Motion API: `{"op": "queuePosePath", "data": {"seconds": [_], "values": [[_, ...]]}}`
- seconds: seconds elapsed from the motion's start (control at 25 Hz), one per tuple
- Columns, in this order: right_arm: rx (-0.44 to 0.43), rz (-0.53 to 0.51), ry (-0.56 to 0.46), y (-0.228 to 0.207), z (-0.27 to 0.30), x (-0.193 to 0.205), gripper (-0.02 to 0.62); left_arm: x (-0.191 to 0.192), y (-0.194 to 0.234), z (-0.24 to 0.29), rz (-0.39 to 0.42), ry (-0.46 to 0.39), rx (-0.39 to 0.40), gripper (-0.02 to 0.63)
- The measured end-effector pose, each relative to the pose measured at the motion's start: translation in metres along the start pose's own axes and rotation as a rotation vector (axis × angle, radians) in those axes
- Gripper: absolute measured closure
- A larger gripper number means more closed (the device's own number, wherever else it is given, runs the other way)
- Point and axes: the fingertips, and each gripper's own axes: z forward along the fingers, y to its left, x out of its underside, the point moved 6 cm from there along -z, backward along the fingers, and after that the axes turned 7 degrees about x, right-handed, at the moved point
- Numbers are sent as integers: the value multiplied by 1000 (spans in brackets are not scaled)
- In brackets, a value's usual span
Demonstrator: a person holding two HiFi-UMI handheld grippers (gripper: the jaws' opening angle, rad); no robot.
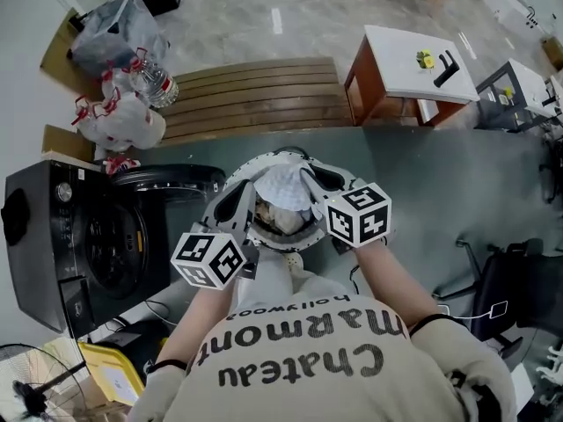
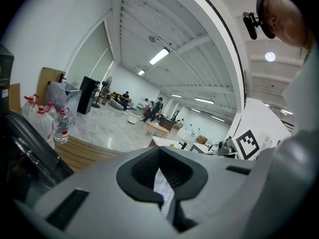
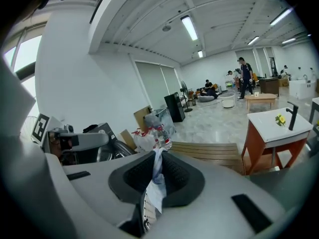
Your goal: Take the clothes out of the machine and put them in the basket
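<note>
Height above the basket is what the coming move turns on. The white garment [image 1: 280, 187] hangs bunched between the two grippers at the middle of the head view. Its long axis runs left to right from one set of jaws to the other.

The left gripper [image 1: 242, 202] is clenched on the left end; in the left gripper view a strip of the white garment [image 2: 162, 189] is pinched between the dark pads. The right gripper [image 1: 315, 181] grasps the right end. In the right gripper view the cloth [image 3: 152, 195], with what looks like a care label, is nipped between the closed jaws and sticks up past them.

Directly beneath the garment sits a round white rim [image 1: 286, 243] that I take to be the basket, on the near side and close to the person, with some beige fabric [image 1: 281, 222] seemingly inside. So the target lies straight down from both grippers, not off to either side. Neither hand is nearer, since they flank the rim about evenly.

The machine [image 1: 62, 236] stands to the left, apart from the garment, so the taking-out step looks done for this piece. In my judgement both hands should lower together and let go at once, so that neither end drapes outside the rim.
</note>
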Motion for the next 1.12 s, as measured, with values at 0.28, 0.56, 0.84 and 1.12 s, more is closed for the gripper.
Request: {"op": "queuePosePath", "data": {"seconds": [0.28,0.56,0.84,1.12], "values": [[10,22,94,-15,28,37,541,21,21,4,-39,53,-26,598],[57,55,170,-24,68,81,541,53,56,-1,-76,126,-42,598],[104,108,254,-28,96,119,541,83,100,0,-127,198,-58,598],[140,125,360,-32,123,167,541,116,124,5,-168,267,-40,598]]}}
